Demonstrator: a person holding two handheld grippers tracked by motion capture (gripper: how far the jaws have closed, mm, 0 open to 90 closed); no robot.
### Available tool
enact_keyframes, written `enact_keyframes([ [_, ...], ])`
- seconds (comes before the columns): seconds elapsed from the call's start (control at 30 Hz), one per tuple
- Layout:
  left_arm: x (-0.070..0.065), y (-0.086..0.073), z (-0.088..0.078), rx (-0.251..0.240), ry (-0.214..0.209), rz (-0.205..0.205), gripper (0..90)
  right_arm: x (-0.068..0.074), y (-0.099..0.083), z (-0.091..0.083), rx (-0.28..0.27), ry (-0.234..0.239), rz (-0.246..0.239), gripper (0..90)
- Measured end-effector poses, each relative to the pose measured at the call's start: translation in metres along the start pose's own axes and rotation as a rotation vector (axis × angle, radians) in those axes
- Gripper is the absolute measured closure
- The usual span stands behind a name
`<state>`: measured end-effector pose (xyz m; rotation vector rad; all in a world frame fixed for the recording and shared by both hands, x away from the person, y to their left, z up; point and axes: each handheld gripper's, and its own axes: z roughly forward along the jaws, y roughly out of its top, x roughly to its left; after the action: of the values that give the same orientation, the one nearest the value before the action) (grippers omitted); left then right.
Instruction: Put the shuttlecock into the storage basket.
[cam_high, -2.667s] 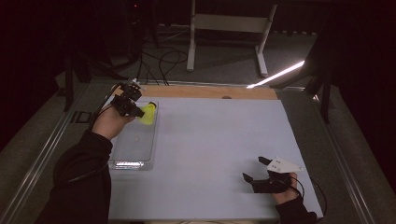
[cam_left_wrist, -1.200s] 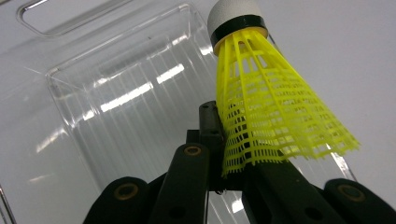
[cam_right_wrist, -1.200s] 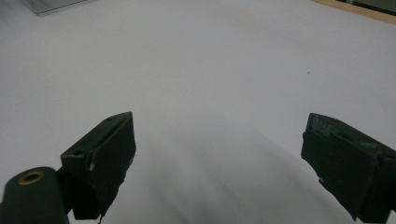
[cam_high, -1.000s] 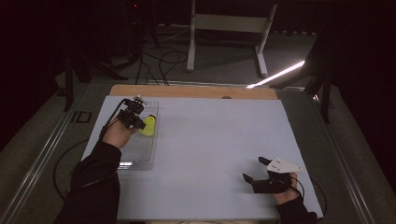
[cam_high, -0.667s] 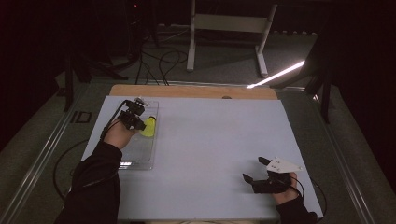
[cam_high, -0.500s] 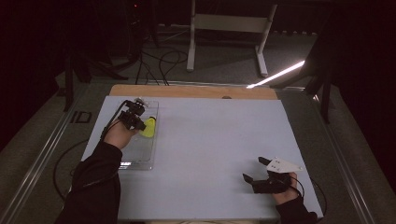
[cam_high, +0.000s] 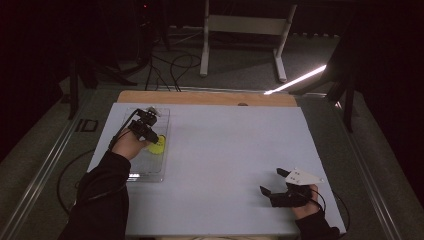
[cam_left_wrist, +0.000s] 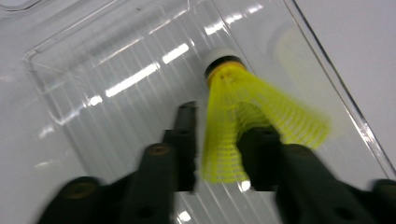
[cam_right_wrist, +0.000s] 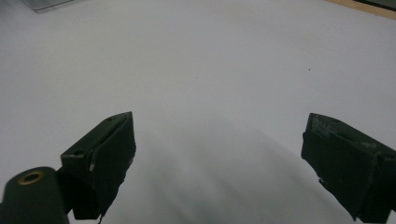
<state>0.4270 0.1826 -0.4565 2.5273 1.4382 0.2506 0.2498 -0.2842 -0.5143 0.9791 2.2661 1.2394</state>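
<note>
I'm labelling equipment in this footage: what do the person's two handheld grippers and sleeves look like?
Both are black, two-jawed tools. The left gripper trails a dark cable over the table edge; up close its blocky black jaws carry brass-coloured screw holes. The right gripper bears a pale three-cornered plate with small dark marks on top, and its jaws end in flat, squarish black pads. The person wears dark long sleeves.

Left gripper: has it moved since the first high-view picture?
Yes. The left gripper has come nearer along the clear tray, away from its far end, carrying the yellow shuttlecock; its jaws have just been opening.
</note>
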Motion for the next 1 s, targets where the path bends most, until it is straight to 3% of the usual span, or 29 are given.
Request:
enact_keyframes([
  [0.3, -0.001, 0.001, -0.009, 0.001, 0.007, -0.032, 19.4, 0.0, 0.0, 0.0, -0.001, -0.001, 0.002, 9.8],
  [0.43, 0.0, 0.0, -0.015, -0.018, 0.007, -0.051, 5.0, 0.0, 0.0, 0.0, 0.006, -0.005, -0.003, 9.8],
  [0.57, 0.0, 0.0, -0.019, -0.02, 0.003, -0.045, 0.2, 0.001, 0.0, 0.001, 0.012, -0.006, -0.002, 9.8],
  [0.87, -0.003, 0.001, -0.03, -0.062, 0.0, -0.029, 0.0, 0.001, 0.0, 0.001, 0.011, -0.006, -0.003, 9.8],
  [1.0, -0.005, 0.003, -0.039, -0.079, -0.022, -0.019, 0.0, 0.001, 0.0, 0.001, 0.012, -0.005, -0.001, 9.8],
])
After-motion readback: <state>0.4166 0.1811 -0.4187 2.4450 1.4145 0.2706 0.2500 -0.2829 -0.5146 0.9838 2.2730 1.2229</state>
